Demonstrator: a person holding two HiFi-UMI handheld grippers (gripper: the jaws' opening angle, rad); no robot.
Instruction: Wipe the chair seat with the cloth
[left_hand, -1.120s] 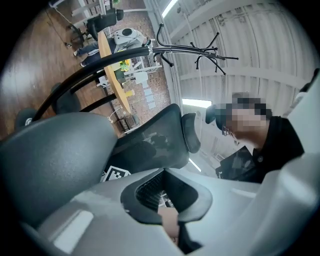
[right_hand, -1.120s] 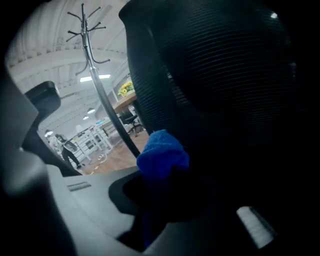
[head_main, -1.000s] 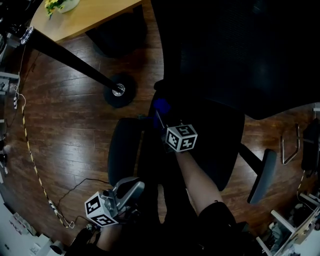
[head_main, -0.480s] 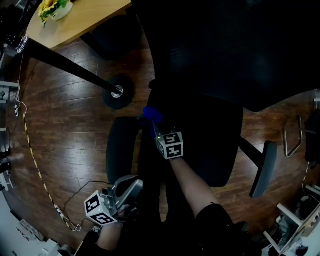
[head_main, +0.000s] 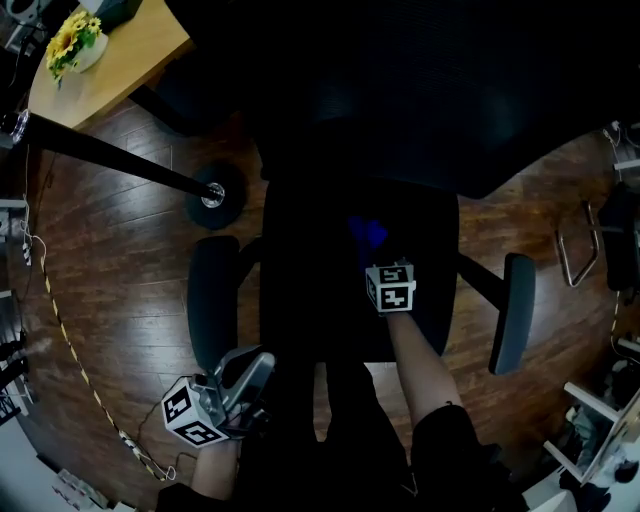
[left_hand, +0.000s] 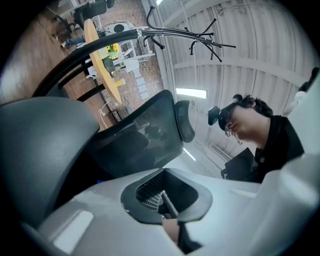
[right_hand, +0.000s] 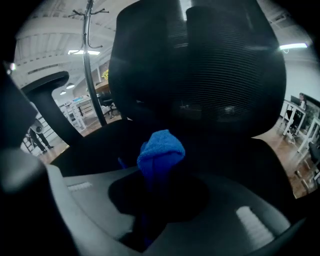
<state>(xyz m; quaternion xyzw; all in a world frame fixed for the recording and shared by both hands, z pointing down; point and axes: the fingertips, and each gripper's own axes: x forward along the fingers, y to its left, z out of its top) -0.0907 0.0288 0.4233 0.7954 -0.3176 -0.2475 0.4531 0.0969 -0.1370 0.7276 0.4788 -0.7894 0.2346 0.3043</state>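
Because the blue fuzzy cloth (head_main: 367, 232) is pressed on the black padded chair seat (head_main: 300, 290), I think the wiping is going on now. At the low left, the left tool (head_main: 248, 368) hangs out in front of the seat, down near the dark wood floor (head_main: 120, 260). Its jaws are closed together and nothing is in them, so it is not helping yet. The seat is very dark, and no dust or wet marks show on it, so how much is clean is hard to tell. The cloth sits a little right of the middle of the seat, bunched up into a lump. The right tool (right_hand: 160, 192) is clenched on the cloth and pokes it toward the black mesh chair back (right_hand: 200, 75). I guess the left side and the front edge of the seat may need a rub too.

One holder shows. Far up at the left, on the tan wooden surface (head_main: 130, 55), a small pale pot (head_main: 92, 55) holds yellow flowers (head_main: 66, 42).
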